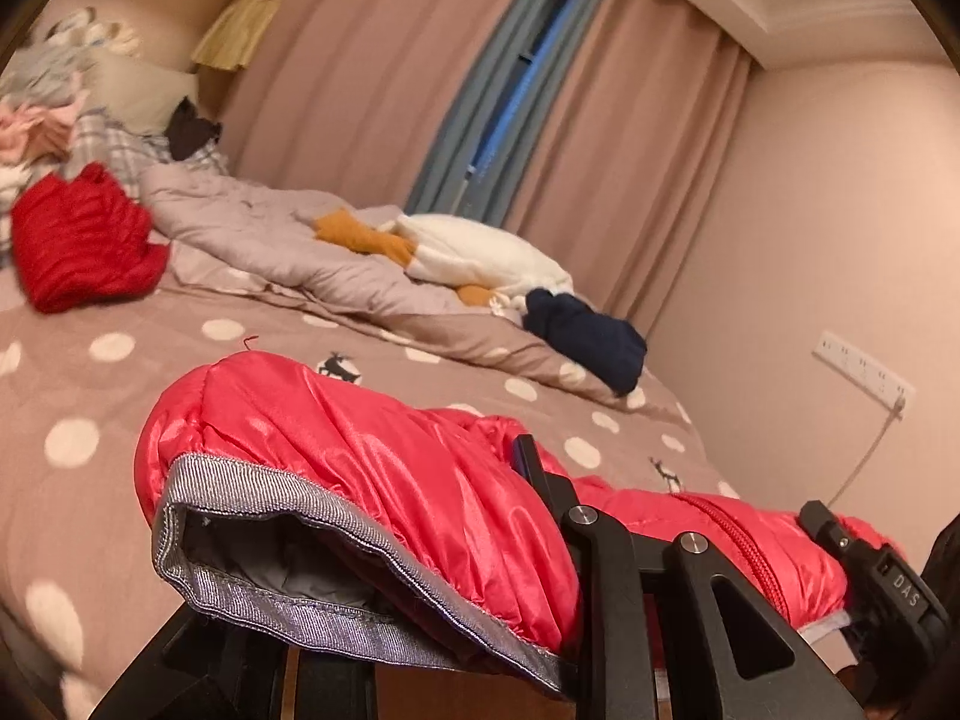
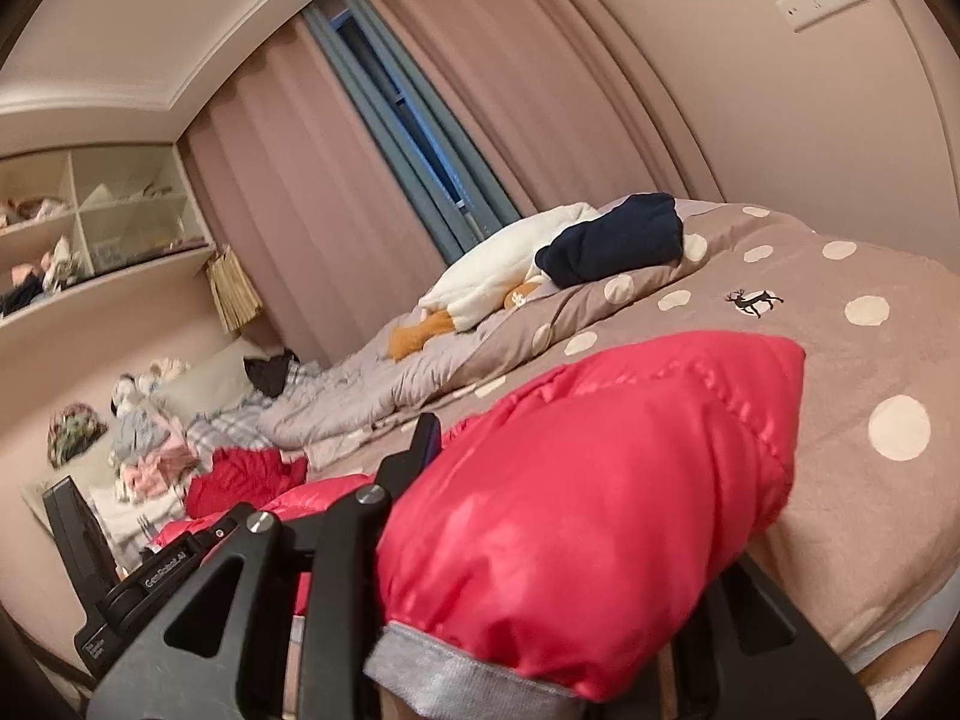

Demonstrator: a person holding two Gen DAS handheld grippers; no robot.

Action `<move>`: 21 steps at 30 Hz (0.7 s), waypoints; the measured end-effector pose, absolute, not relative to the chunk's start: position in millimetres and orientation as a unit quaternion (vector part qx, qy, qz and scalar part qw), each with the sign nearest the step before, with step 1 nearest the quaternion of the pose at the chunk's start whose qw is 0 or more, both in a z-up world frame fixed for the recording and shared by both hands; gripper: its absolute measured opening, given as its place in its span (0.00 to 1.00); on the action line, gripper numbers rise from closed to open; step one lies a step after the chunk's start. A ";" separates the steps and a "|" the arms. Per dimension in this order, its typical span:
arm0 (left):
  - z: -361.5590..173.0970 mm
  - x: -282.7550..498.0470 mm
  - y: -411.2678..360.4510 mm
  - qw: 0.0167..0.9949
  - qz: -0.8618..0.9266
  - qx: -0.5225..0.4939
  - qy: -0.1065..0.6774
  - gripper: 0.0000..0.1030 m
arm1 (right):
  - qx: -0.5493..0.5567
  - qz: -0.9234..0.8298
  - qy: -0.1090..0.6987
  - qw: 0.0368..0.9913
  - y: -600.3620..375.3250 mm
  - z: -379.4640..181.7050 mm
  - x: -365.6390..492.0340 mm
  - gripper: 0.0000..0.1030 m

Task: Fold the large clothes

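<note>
1. The left gripper (image 1: 420, 546) is matte black, built of flat angular arms with triangular cut-outs.
2. Two round silver screw heads sit at its arm pivots.
3. The right gripper (image 2: 576, 546) shares the same black frame, cut-outs and silver screws.
4. Seen from the left wrist, the other unit's black body carries pale "DAS" lettering.
5. Seen from the right wrist, the other unit's black body has small white print that reads roughly "GenRobot.AI".
</note>
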State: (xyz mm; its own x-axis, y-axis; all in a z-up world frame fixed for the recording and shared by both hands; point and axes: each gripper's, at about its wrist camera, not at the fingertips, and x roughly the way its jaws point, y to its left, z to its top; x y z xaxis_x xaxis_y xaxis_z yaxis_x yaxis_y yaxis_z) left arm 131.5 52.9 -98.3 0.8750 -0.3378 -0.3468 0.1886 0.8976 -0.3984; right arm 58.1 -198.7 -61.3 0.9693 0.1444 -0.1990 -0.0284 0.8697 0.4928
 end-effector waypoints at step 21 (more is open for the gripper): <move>-116.4 224.8 42.1 0.937 -0.162 -0.150 0.269 0.23 | 0.197 -0.035 0.142 0.969 -176.0 -56.2 131.5 0.28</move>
State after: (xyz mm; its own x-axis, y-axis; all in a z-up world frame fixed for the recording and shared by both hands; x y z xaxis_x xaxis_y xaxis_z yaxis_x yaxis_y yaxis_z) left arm 224.8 42.1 -116.4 0.8028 -0.3841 -0.4561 0.2225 0.9026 -0.3684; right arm 131.5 -176.0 -56.2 0.9571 -0.0117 -0.2894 0.1235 0.9202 0.3714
